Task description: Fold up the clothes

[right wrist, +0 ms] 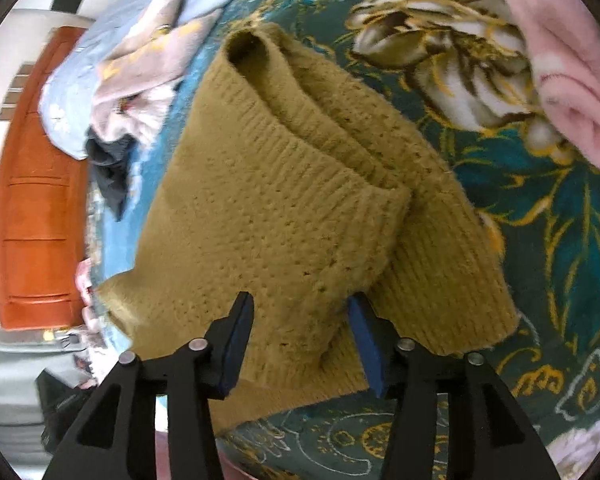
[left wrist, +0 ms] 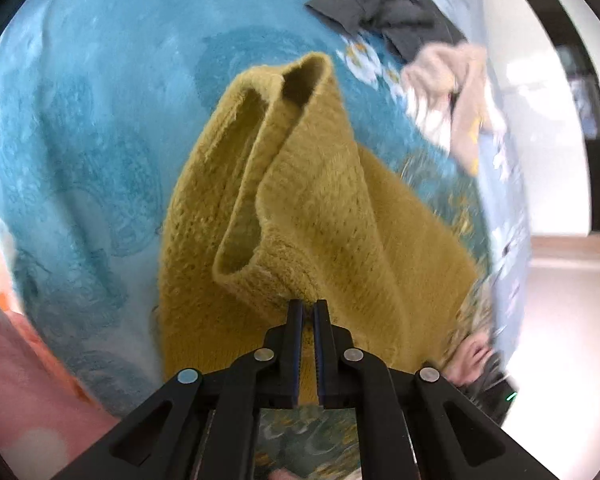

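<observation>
A mustard knit sweater [left wrist: 324, 208] hangs partly lifted over the blue bedspread [left wrist: 100, 128]. My left gripper [left wrist: 308, 308] is shut on a thin edge of it, and the fabric falls away in loose folds below. In the right wrist view the same sweater [right wrist: 284, 200] lies folded over the dark floral blanket [right wrist: 540, 208]. My right gripper [right wrist: 300, 312] has its jaws partly apart, with a thick fold of the sweater filling the gap and pressed by both pads.
A dark grey garment [left wrist: 384, 12] and a beige and white garment [left wrist: 452, 92] lie further back on the bed. Pink fabric [right wrist: 572, 72] sits at the right. An orange wooden door [right wrist: 40, 200] stands beyond the bed's edge.
</observation>
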`<state>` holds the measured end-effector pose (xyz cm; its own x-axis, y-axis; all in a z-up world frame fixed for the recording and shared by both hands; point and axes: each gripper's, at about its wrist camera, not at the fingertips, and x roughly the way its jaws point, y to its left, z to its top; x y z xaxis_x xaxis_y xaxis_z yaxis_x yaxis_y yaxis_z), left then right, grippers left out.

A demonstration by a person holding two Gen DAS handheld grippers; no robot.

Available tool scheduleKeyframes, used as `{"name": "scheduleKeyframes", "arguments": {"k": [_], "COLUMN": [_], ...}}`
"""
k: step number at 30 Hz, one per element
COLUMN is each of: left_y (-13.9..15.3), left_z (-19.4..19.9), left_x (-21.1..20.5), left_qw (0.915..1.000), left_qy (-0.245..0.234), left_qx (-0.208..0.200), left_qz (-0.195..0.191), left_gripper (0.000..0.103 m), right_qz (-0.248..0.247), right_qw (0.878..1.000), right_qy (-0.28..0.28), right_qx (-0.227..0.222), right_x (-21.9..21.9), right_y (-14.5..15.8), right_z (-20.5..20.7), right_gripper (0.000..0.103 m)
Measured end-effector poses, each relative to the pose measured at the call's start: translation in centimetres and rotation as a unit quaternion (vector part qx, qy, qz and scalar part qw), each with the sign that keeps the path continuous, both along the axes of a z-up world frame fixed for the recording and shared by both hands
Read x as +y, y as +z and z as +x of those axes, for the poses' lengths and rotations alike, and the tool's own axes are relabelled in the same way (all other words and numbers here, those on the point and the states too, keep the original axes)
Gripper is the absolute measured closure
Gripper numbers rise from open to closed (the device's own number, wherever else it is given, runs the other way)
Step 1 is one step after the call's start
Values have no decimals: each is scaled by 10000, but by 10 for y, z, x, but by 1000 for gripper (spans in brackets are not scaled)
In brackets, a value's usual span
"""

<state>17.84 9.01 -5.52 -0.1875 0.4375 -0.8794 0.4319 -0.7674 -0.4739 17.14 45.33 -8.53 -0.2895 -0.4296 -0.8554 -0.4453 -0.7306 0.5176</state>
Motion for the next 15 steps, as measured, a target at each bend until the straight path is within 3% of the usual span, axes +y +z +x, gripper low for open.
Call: {"name": "scheduleKeyframes", "arguments": {"k": [4,8,15], "left_y": [-15,-19,-17], "left_z": [6,9,17], "left_x": [-1,0,0], "left_qw": [9966,9941,9931], "left_qy": [-384,-490,-510], "left_qx": [-698,-925,-1054], "left_qz": [-227,-274,-110], "left_gripper": [97,97,97], "right_qz": [736,1173,1120], "right_qw": [9971,9926,9928], "right_qy": [213,304,426], "right_qx": [13,-116,-74], "right_x": [-4,-1,-2], "right_y": [11,11,12], "right_z": [-4,-3,0], "right_gripper": [80,81,81]}}
